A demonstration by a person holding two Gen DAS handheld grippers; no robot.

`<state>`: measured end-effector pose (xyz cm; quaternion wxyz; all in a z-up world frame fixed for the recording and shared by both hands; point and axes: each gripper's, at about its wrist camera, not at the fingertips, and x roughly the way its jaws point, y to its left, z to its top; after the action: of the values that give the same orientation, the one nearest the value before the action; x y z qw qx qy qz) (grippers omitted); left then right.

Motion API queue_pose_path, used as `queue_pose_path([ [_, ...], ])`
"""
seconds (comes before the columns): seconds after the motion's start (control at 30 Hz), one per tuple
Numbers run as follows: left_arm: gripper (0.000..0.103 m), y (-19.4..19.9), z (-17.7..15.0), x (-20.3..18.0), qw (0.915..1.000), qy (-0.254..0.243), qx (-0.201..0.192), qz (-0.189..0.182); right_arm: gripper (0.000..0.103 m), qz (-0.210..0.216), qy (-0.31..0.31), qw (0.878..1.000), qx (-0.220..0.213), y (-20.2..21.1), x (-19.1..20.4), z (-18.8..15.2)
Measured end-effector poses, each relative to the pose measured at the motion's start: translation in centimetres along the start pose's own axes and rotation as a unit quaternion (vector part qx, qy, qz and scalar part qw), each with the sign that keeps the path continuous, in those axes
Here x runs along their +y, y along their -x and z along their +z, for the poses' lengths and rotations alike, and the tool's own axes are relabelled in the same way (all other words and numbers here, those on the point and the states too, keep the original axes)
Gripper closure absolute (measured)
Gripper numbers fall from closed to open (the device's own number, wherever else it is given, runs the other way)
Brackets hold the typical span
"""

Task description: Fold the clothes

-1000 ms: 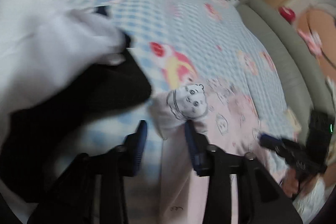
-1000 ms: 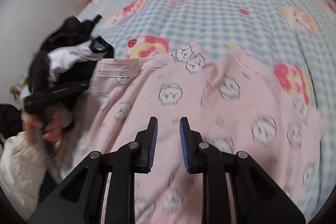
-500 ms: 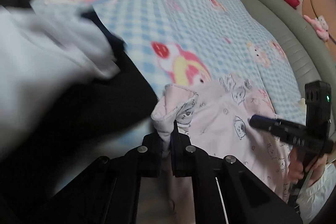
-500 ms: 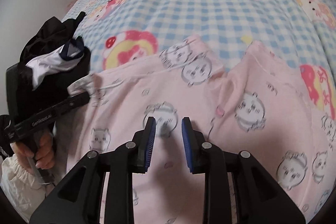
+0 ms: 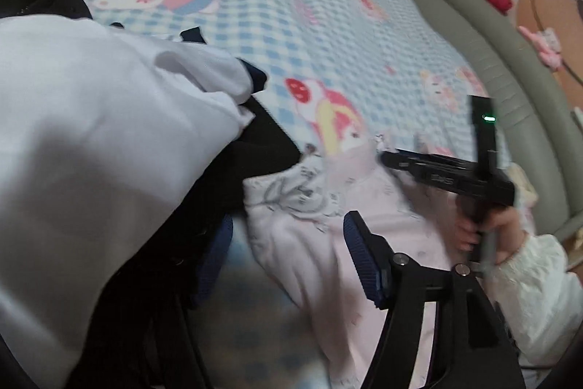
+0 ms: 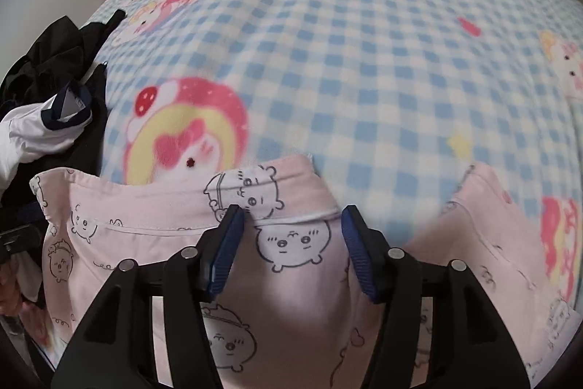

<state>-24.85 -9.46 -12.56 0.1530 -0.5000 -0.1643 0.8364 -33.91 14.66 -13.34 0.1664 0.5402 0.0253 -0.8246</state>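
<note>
pink cotton with little cartoon animal faces, the pyjama garment lies spread on the blue-and-white checked blanket at the near edge of the bed, its upper hem just below a printed pink-and-yellow character on the blanket. in the right wrist view the right gripper hangs low over this garment with its blue-padded fingers spread wide, one on either side of a printed face; whether the pads touch the cloth is hard to tell. in the left wrist view the left gripper also stands with its fingers parted, and the rumpled corner of the pink garment lies between them, blurred and not pinched. to the left of that gripper sits a heap of other clothes: a white garment with dark trim on top of black clothing, touching the pink garment's corner. the same heap shows at the left edge of the right wrist view. across the pink fabric the person's right hand, in a white sleeve, grips the handle of the other tool. a grey padded bed frame curves along the right side.
</note>
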Motion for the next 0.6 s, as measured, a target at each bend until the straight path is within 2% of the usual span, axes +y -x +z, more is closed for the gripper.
queue_pose_path([
  [0.03,0.087,-0.4,0.1,-0.1,0.9999,-0.002,0.003,0.013,0.088,0.002,0.007,1.0,-0.002,0.1,0.1,0.0],
  [0.1,0.088,-0.6,0.6,-0.5,0.9988,-0.023,0.011,0.041,0.096,0.005,0.011,1.0,-0.017,1.2,0.2,-0.1],
  [0.17,0.088,-0.1,1.1,-0.7,0.9944,-0.071,0.017,0.077,0.098,0.004,0.006,0.999,-0.037,2.6,0.0,0.2],
  [0.27,0.086,0.3,1.4,-0.1,0.9847,-0.133,0.042,0.105,0.102,-0.01,0.005,0.998,-0.057,3.9,-0.4,1.0],
  [0.3,0.086,0.5,1.4,0.3,0.9843,-0.14,0.048,0.097,0.102,-0.019,0.007,0.998,-0.057,3.8,-0.5,1.2],
  [0.4,0.084,1.2,1.4,1.3,0.9837,-0.155,0.06,0.069,0.101,-0.02,0.012,1.0,-0.02,1.6,-0.3,0.8],
  [0.43,0.082,1.9,1.3,1.2,0.9864,-0.148,0.047,0.053,0.101,-0.023,0.017,1.0,-0.01,1.1,-0.1,0.5],
  [0.47,0.073,2.3,1.2,1.1,0.9882,-0.143,0.039,0.04,0.101,-0.02,0.015,1.0,-0.011,1.0,0.0,0.3],
  [0.5,0.058,2.4,0.9,0.9,0.9889,-0.14,0.037,0.032,0.097,-0.014,0.011,1.0,-0.017,1.2,0.1,0.0],
  [0.53,0.051,2.4,0.7,0.7,0.9896,-0.137,0.036,0.023,0.091,-0.008,0.007,1.0,-0.026,1.6,0.2,0.0],
  [0.57,0.046,2.4,0.4,0.5,0.9902,-0.135,0.034,0.014,0.077,-0.002,0.004,0.999,-0.036,2.0,0.3,0.0],
  [0.6,0.046,2.4,0.3,0.4,0.9906,-0.132,0.034,0.013,0.067,0.008,0.002,0.999,-0.045,2.4,0.4,0.2],
])
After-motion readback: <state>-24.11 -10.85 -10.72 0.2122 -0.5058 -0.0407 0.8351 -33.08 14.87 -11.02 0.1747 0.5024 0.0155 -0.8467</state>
